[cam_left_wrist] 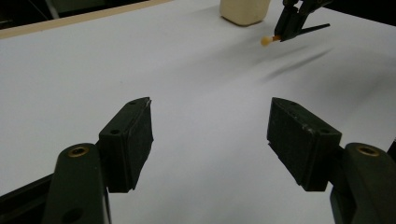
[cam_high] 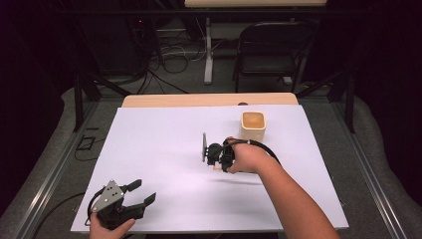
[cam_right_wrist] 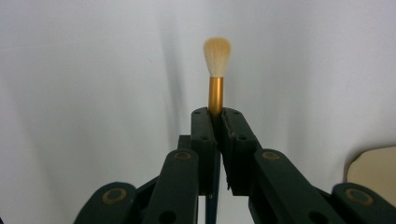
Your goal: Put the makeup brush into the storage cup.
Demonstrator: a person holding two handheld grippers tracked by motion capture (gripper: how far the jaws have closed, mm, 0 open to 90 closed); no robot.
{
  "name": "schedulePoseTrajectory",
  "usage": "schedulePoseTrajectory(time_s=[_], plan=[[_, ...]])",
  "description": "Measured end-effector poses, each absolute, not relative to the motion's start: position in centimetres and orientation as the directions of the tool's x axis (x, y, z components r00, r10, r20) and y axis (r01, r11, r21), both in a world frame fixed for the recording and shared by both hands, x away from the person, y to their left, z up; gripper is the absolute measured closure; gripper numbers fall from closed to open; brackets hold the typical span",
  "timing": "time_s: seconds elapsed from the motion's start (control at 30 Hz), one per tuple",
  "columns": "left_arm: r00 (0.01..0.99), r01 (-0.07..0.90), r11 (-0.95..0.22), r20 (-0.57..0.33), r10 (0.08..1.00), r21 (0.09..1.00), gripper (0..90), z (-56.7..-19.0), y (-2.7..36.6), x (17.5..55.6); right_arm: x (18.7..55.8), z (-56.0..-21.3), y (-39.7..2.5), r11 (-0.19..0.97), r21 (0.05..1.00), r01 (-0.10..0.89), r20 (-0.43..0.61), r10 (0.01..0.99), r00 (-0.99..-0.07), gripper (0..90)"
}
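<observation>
A small brush (cam_right_wrist: 217, 60) with cream bristles and a gold ferrule sticks out from my right gripper (cam_right_wrist: 217, 114), whose jaws are shut on its handle. In the high view that gripper (cam_high: 217, 162) hovers over the middle of the white sheet (cam_high: 164, 149), just left of and in front of a cream cup (cam_high: 254, 125). The brush tip (cam_left_wrist: 266, 41) also shows far off in the left gripper view, below the right gripper (cam_left_wrist: 292, 23). My left gripper (cam_high: 144, 191) rests near the sheet's front left corner. It stands open (cam_left_wrist: 210, 135) with nothing between its jaws.
The cream cup (cam_left_wrist: 245, 10) stands at the back right of the sheet, and its edge (cam_right_wrist: 373, 172) appears at the lower right of the right gripper view. A wooden table edge (cam_high: 209, 99) runs behind the sheet. A folding chair (cam_high: 271, 50) and cables lie beyond.
</observation>
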State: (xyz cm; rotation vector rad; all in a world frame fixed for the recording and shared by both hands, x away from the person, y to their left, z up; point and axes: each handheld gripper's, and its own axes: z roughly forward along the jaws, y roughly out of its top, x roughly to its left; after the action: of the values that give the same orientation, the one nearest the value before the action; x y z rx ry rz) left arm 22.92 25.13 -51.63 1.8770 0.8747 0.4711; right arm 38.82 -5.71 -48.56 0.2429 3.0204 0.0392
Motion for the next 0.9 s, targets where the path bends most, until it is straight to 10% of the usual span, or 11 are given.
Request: schedulePoseTrajectory(time_s=[0.9], plan=[[0.666,0.366,-0.267,-0.051,0.744,0.891,31.3,-51.6,25.1,22.9,38.3,-46.0,-5.7,0.983,0.079,0.168,-0.113,0.176,-0.978,83.8]])
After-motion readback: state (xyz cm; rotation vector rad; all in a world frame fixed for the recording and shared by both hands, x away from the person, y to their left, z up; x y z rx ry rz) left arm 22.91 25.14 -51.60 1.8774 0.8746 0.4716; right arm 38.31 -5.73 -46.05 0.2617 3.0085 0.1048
